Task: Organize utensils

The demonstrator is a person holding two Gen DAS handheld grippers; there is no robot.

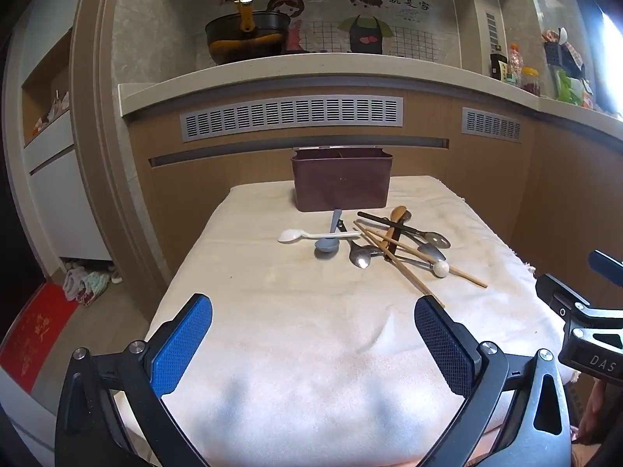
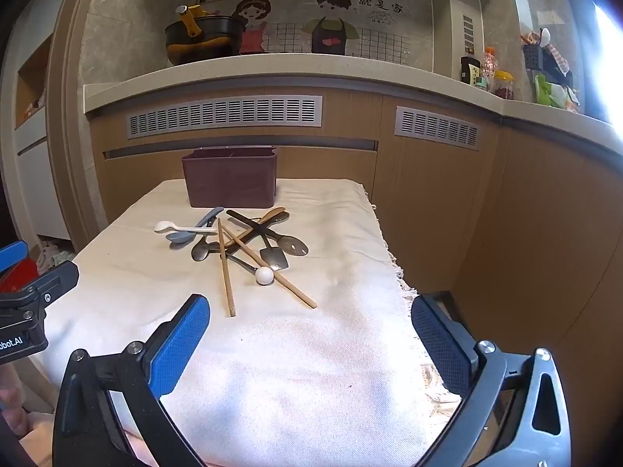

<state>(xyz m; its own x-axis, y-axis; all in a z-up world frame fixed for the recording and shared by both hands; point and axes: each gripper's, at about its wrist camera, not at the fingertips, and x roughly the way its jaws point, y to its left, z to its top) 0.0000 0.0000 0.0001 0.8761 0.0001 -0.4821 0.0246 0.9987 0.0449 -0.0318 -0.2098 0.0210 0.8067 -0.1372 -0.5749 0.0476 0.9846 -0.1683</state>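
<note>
A pile of utensils lies on the cloth-covered table [image 1: 272,311]: a white spoon [image 1: 290,236], a grey-blue spoon [image 1: 327,244], metal spoons [image 1: 360,257], a wooden spoon [image 1: 398,214], two chopsticks [image 1: 393,257] and a white ball-ended utensil [image 1: 442,268]. Behind them stands a brown utensil box [image 1: 342,183], also in the right wrist view [image 2: 231,183]. The pile shows in the right wrist view [image 2: 241,245]. My left gripper [image 1: 313,311] is open and empty, short of the pile. My right gripper [image 2: 309,311] is open and empty near the chopstick ends [image 2: 231,303].
The table's fringed right edge [image 2: 397,272] drops off beside wooden cabinets [image 2: 447,202]. A counter [image 1: 272,74] behind holds a dark pot [image 1: 249,39] and jars [image 1: 525,78]. A red mat [image 1: 31,334] and slippers lie on the floor at left.
</note>
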